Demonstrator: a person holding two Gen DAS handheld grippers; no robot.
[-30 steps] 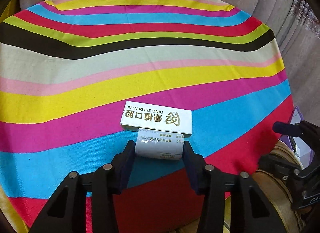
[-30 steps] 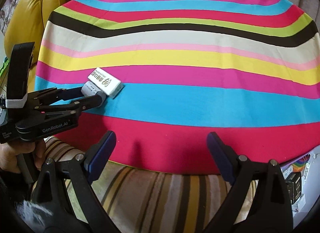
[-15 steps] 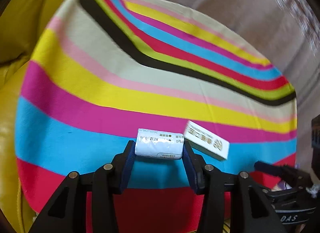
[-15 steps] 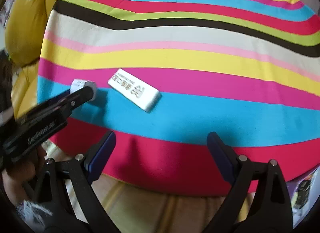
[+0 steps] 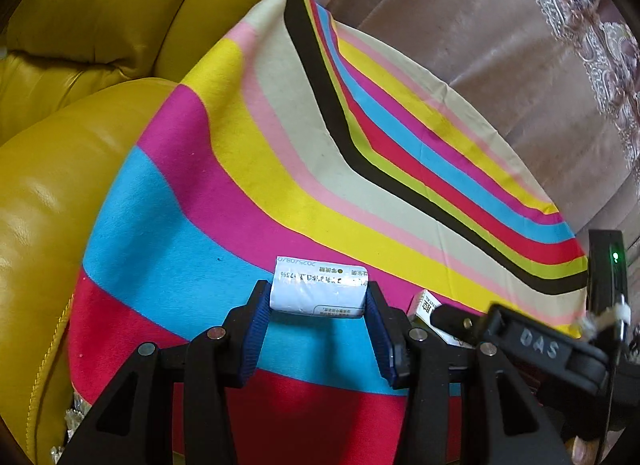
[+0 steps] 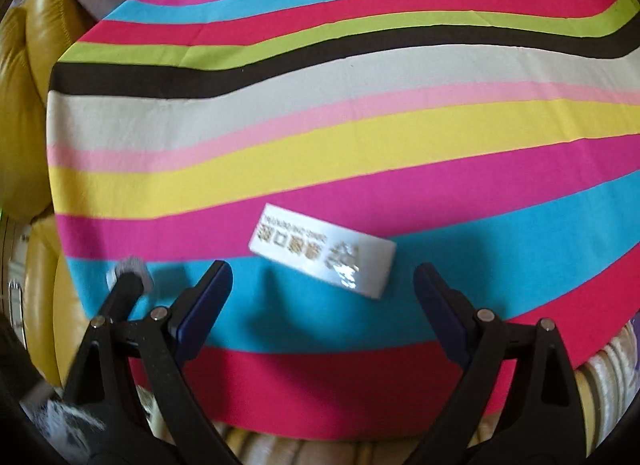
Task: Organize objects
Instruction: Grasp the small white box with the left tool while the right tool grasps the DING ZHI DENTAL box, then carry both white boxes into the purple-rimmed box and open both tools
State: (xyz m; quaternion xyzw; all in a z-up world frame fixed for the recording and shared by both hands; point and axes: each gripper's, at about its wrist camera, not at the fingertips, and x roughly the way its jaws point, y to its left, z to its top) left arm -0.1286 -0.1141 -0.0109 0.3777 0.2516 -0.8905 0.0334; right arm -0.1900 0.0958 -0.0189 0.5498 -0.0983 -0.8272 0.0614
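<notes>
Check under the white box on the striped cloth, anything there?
The white box lies flat on the striped cloth, across its magenta and blue stripes. Nothing sticks out around it; what lies beneath is covered.

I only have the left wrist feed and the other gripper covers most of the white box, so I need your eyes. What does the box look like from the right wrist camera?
Observer: The white box lies flat on the striped cloth, across the pink and blue stripes, with its printed face up.
Operator: Is the right gripper on it yet?
Observer: No. The right gripper is open, with its jaws wide apart and nothing between them; the box sits just beyond the fingertips.
Operator: And my left gripper, seen from there?
Observer: The left gripper shows at the lower left, over the blue stripe, shut on the small white roll, off to the box's left and clear of it.
</notes>
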